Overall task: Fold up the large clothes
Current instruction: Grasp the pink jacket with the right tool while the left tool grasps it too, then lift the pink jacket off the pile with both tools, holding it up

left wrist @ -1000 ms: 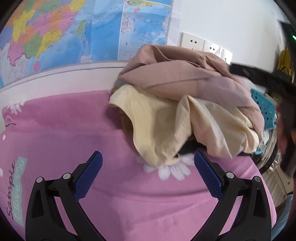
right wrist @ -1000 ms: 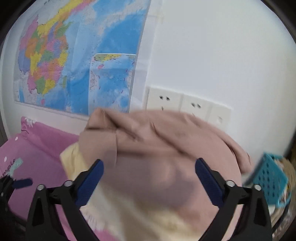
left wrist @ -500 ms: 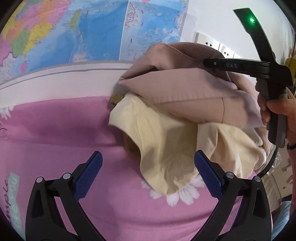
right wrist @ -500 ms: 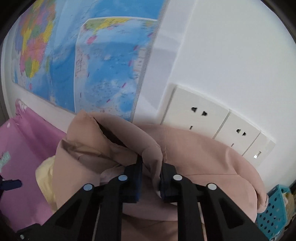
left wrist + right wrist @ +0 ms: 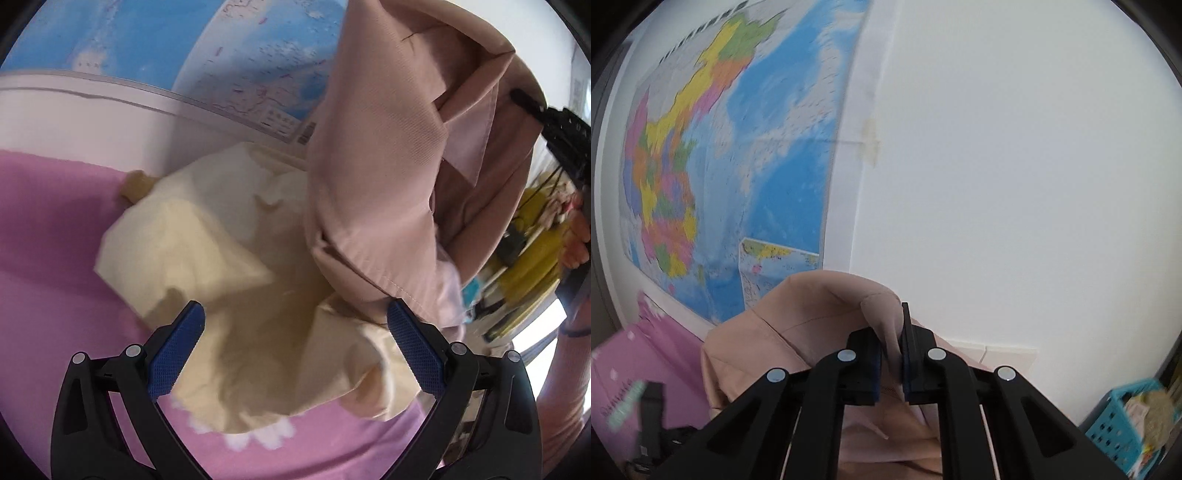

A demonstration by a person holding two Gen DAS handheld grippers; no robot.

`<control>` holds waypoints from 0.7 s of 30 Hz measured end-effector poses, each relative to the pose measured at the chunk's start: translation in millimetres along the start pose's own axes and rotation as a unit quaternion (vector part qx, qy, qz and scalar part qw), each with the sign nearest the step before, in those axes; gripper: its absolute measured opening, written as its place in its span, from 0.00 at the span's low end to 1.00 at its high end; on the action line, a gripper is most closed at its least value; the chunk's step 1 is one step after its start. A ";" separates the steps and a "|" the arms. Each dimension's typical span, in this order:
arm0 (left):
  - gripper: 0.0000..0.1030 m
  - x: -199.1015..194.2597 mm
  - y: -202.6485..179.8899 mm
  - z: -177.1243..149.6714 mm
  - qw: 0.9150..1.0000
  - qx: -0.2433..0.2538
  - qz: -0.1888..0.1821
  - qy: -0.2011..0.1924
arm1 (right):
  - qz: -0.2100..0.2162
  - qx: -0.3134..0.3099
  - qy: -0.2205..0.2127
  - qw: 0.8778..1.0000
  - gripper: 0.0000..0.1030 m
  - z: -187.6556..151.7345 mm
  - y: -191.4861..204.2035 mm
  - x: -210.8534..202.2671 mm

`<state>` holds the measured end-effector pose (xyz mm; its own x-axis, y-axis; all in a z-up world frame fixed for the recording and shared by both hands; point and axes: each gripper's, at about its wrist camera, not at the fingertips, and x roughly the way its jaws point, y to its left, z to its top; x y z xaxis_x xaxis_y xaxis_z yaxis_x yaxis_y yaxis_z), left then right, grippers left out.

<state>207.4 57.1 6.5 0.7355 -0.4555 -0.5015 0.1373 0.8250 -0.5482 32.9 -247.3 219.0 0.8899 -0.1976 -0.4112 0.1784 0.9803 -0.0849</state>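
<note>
My right gripper (image 5: pixel 891 345) is shut on a fold of a dusty-pink garment (image 5: pixel 798 332) and holds it up in front of the wall. In the left wrist view the pink garment (image 5: pixel 388 155) hangs at the upper right, above a crumpled cream-yellow garment (image 5: pixel 207 258) lying on the pink bedsheet (image 5: pixel 55 229). My left gripper (image 5: pixel 295 343) is open and empty, its blue pads (image 5: pixel 173 350) either side of the cream garment's near edge, just above it.
A map poster (image 5: pixel 720 166) covers the wall behind the bed. Wall sockets (image 5: pixel 993 356) sit below the right gripper. A blue plastic basket (image 5: pixel 1123 424) stands at the far right. Cluttered shelves (image 5: pixel 524 266) lie to the right of the bed.
My right gripper has lifted the pink garment up off the pile, exposing the cream garment. My left gripper has moved in close over the cream garment, still open.
</note>
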 end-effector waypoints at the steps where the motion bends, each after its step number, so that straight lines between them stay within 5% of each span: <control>1: 0.95 1.2 -2.6 1.2 1.000 0.007 -0.002 -0.009 | -0.001 -0.001 -0.002 1.000 0.08 0.1 -2.7 -3.4; 4: 0.94 9.3 -15.7 6.4 0.998 0.044 -0.007 -0.031 | -0.012 0.008 -0.021 1.000 0.08 -1.8 -12.4 -16.0; 6: 0.85 19.6 -27.1 11.9 0.997 0.067 -0.013 -0.026 | -0.014 0.021 -0.028 0.999 0.08 -0.9 -19.5 -24.6; 8: 0.66 25.8 -37.9 16.6 0.997 0.074 -0.028 -0.016 | -0.019 0.023 -0.028 0.999 0.08 -0.4 -23.3 -30.7; 10: 0.26 33.4 -53.7 23.9 0.995 0.090 -0.053 -0.012 | -0.026 0.023 -0.030 0.999 0.08 1.3 -25.5 -39.5; 12: 0.12 37.5 -71.4 29.0 0.992 0.111 -0.052 -0.006 | -0.033 0.023 -0.035 0.999 0.08 4.0 -29.5 -52.1; 21: 0.08 -61.7 -174.4 67.9 0.963 0.217 -0.092 -0.134 | -0.092 0.039 -0.121 0.988 0.07 40.0 -66.5 -173.0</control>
<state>183.2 -35.9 178.4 0.8089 -0.5530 -0.1996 0.5031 0.8268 -0.2515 -116.1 -278.2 332.1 0.9120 -0.3755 -0.1649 0.3700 0.9268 -0.0643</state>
